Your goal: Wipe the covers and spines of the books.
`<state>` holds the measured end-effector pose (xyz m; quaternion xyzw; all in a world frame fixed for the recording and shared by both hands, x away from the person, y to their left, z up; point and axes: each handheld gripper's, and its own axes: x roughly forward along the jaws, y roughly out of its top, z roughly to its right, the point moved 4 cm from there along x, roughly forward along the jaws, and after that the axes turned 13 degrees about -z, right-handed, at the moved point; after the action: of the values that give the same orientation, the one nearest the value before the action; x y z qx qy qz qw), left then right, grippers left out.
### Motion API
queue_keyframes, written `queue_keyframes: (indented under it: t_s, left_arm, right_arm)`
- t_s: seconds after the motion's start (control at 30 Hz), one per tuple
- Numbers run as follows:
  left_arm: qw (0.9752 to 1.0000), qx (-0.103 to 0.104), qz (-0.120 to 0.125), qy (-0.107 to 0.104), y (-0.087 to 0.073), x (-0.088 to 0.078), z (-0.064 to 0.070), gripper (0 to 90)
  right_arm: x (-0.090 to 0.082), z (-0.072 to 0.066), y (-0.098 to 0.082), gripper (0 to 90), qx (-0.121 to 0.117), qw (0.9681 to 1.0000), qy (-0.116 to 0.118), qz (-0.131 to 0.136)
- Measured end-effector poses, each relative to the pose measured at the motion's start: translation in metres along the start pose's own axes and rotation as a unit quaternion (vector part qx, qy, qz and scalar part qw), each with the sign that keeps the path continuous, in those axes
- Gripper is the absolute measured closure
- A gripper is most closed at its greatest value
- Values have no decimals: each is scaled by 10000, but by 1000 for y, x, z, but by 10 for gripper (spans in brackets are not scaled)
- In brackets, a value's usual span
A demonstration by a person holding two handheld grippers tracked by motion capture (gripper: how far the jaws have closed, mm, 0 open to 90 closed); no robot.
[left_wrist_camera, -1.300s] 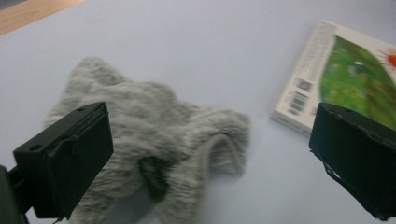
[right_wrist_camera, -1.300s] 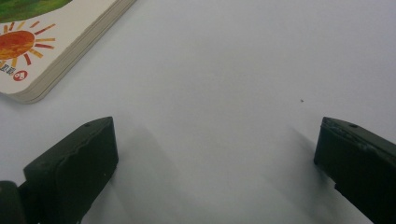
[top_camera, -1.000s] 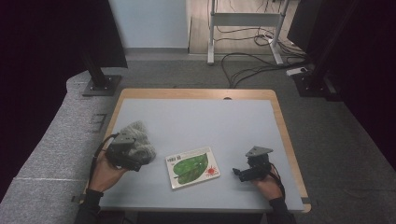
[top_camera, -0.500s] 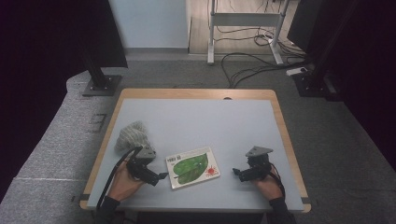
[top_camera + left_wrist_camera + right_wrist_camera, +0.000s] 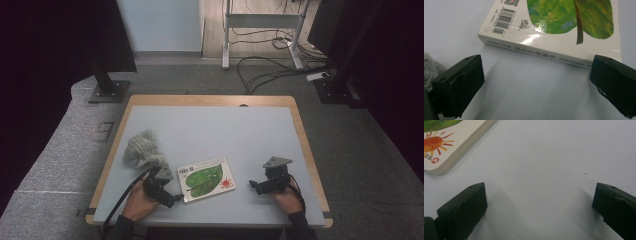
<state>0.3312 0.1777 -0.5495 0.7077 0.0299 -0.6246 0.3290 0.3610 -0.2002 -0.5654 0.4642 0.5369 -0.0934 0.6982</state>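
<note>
Though not yet touched by either tool, flat on the table [image 5: 215, 125] close to its near edge: a picture book [image 5: 207, 179] with a green leaf and a red sun on the cover, set between the two grippers.

At far left, a crumpled grey cloth [image 5: 144, 149], just beyond the left gripper [image 5: 171, 200] and apart from the book. Left gripper low over the table, jaws spread wide and empty, aimed at the book's spine. Seen from the left gripper view, spine and barcode corner just ahead of the gap, not yet between the jaws.

Farther right, the right gripper [image 5: 254, 186], near the book's sun corner. Jaws likewise spread, holding nothing, with bare table between them.

Judged step: the approach to the book, left side leading.

Next move probably calls for easing the left jaws forward, low enough to take the spine edge or to slip one jaw under the cover, then closing. Likely also calls for the right gripper at the opposite edge, to stop any sliding across the smooth table.
</note>
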Motion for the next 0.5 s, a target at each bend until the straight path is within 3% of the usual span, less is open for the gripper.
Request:
queue_keyframes:
  t_s: [0.17,0.37,0.5]
  left_arm:
    - [9999,31,68,-68,0,2,0,0]
    - [9989,57,319,-350,7,11,8,0]
    - [9990,89,354,-270,11,13,12,0]
  right_arm:
    - [0,0,0,0,2,10000,-3,-6]
    - [0,0,0,0,-1,10000,-1,-14]
    - [0,0,0,0,0,10000,3,-18]
